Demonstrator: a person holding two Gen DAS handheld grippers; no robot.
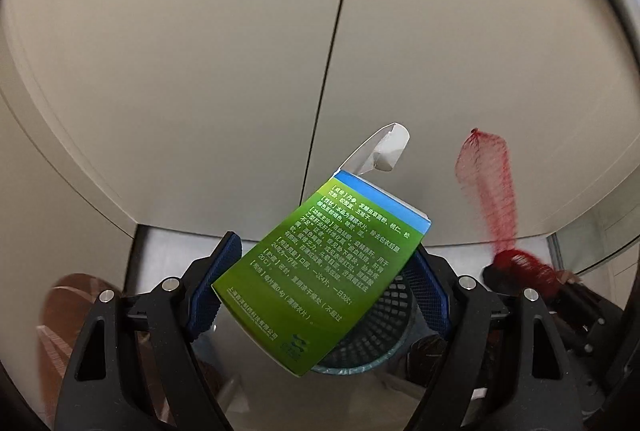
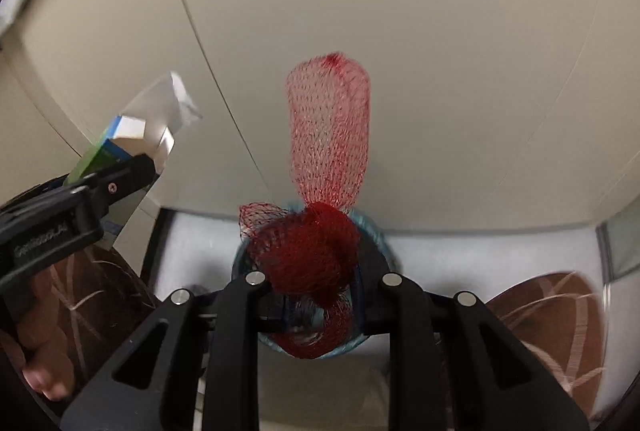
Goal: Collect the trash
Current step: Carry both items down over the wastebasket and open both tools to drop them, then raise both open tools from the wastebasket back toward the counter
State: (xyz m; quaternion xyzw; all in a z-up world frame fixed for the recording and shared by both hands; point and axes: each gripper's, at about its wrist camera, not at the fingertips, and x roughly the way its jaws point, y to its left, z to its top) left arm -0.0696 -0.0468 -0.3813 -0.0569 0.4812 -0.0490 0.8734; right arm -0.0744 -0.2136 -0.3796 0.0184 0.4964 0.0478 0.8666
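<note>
Green cardboard fills the lower centre of the left wrist view: the left gripper (image 1: 320, 283) stands wide, its blue pads pressing the two sides of a green box (image 1: 316, 271), whose long axis runs from lower left to upper right with the open white flap (image 1: 384, 151) at the upper end. Behind it, low in the frame, is a mesh waste basket (image 1: 380, 335). In the right wrist view the right gripper (image 2: 320, 295) is nearly closed, clenched on a bunched red net bag (image 2: 324, 159), whose loose tube stands up toward the centre of the frame, over the basket rim.
</note>
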